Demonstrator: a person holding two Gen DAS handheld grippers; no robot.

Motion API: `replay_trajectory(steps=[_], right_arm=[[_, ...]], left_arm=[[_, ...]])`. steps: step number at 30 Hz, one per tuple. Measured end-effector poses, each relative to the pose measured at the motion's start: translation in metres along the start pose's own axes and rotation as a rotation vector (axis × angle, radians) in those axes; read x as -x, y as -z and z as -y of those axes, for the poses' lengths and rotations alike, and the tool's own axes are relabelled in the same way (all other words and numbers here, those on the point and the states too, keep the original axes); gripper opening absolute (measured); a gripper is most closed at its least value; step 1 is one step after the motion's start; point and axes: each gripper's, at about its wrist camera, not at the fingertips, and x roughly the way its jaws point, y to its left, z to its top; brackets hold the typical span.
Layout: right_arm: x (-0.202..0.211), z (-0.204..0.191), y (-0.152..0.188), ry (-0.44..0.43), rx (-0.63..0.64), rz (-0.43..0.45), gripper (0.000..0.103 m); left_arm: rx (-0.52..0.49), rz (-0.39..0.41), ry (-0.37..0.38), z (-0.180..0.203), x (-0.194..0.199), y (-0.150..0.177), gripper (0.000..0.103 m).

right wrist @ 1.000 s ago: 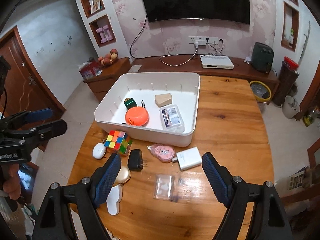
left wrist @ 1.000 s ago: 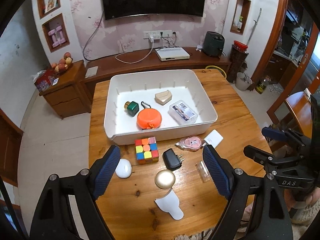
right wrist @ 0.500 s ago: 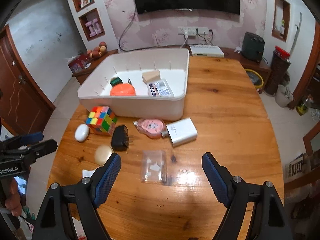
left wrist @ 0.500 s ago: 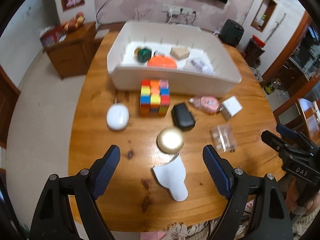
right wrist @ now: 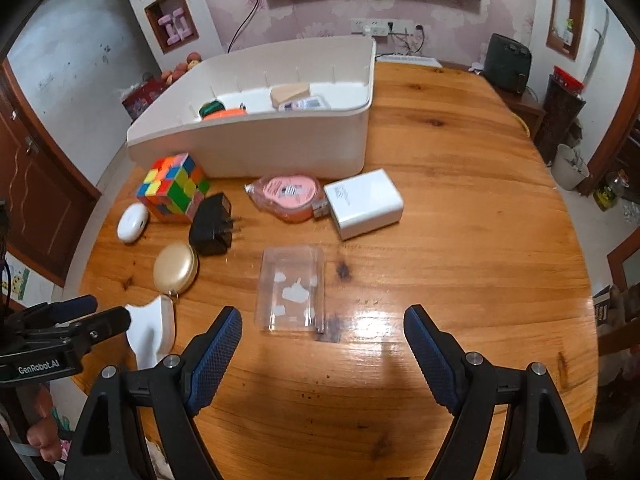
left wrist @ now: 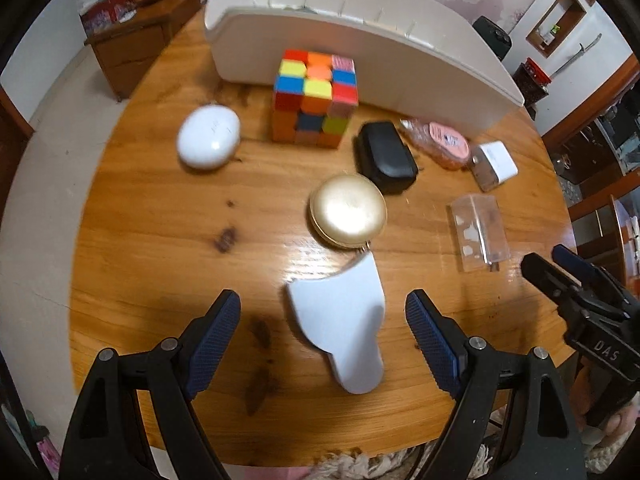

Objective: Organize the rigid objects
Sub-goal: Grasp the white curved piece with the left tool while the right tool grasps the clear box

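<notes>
- Left claw (left wrist: 323,312): we hold it low over the table (left wrist: 160,220) with its fingers apart; nothing sits between the pads yet.
- Change: a second ago this claw looked down on the whole table from well above. It has since dropped and moved in, and the white tag (left wrist: 340,320) now lies between its fingers, near the front edge.
- Right claw (right wrist: 322,330): fingers also apart and holding nothing; it has come down too, over the clear case (right wrist: 291,288).
- The tag joins the gold disc (left wrist: 347,210) by a short link, so we judge the two will lift together.
- Bin (right wrist: 280,148): it stands at the far side with several items already inside. Cube (left wrist: 316,96), white pod (left wrist: 209,136), black plug (left wrist: 385,156), pink tape (left wrist: 442,142) and white charger (left wrist: 496,162) remain on the table.
- Meaning: we judge the next pick is starting, with the tag as the likely target.
</notes>
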Motion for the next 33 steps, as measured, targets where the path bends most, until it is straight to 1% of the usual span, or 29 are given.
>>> replay_trajectory(steps=[5,12,20,24,27,32,33], right_arm=[[-0.016,-0.001,0.005,0.009,0.009,-0.036,0.084],[-0.026,-0.007,0.005,0.02,0.04,-0.045,0.084],[-0.04,-0.018,0.001,0.05,0.086,-0.04,0.084],[-0.049,-0.023,-0.001,0.075,0.106,-0.044,0.084],[-0.06,-0.026,-0.002,0.096,0.115,-0.059,0.084],[-0.064,-0.025,-0.002,0.091,0.111,-0.054,0.083],[-0.064,-0.026,-0.002,0.09,0.111,-0.05,0.08]], left_arm=[[0.026,-0.011,0.008,-0.002,-0.007,0.002,0.087],[0.069,-0.038,-0.012,-0.005,-0.019,-0.001,0.087],[0.083,-0.025,-0.087,0.0,-0.021,-0.003,0.087],[0.073,-0.039,-0.182,0.005,-0.023,-0.003,0.087],[0.069,-0.056,-0.224,0.006,-0.024,0.001,0.087],[0.071,-0.066,-0.239,0.008,-0.024,0.003,0.087],[0.077,-0.066,-0.239,0.006,-0.023,0.004,0.087]])
